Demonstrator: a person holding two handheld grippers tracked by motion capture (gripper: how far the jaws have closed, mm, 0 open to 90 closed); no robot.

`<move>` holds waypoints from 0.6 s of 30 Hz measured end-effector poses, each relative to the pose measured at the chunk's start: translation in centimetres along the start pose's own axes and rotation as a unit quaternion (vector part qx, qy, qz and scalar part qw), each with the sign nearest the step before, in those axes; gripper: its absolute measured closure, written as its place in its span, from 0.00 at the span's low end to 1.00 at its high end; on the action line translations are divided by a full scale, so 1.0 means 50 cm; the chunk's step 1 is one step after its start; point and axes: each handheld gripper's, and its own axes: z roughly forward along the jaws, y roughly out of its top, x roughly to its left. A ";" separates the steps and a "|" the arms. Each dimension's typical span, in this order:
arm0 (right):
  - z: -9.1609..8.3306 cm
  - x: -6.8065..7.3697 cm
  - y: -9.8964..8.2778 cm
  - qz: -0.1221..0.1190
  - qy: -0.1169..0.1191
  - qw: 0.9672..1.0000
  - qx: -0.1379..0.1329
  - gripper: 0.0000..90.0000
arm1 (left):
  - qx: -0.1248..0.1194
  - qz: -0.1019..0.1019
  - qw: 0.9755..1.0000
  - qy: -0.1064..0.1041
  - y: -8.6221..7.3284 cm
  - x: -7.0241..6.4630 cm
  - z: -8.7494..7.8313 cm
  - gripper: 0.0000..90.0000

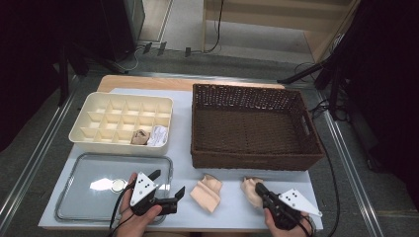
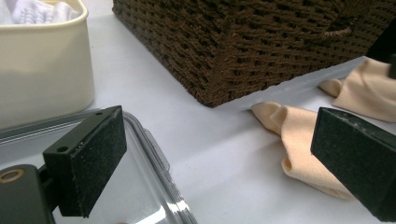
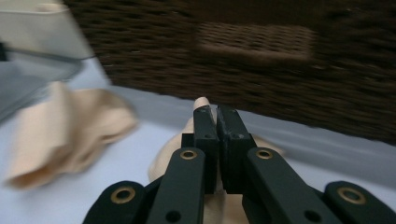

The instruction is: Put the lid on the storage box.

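Two beige cloth pieces lie on the white table top in front of the basket. My right gripper [image 1: 258,188] [image 3: 217,112] is shut on the right cloth [image 1: 248,189] [image 3: 166,161], and a fold pokes out at its tips. The left cloth [image 1: 207,193] [image 2: 299,140] [image 3: 70,126] lies loose and crumpled between the two grippers. My left gripper [image 1: 168,182] [image 2: 219,158] stands open over the right edge of the clear tray [image 1: 89,197] [image 2: 144,186], holding nothing.
A dark wicker basket [image 1: 247,160] [image 2: 243,42] [image 3: 280,70] stands at the right. At the back left is a cream divided organiser [image 1: 121,148] [image 2: 42,70] with a brown item [image 1: 140,137] and a white item [image 1: 158,136] in its front cells.
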 end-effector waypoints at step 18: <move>0.016 0.015 -0.048 0.011 0.003 0.998 0.066 0.89 | 0.011 0.007 1.000 -0.006 -0.003 -0.011 0.011 0.04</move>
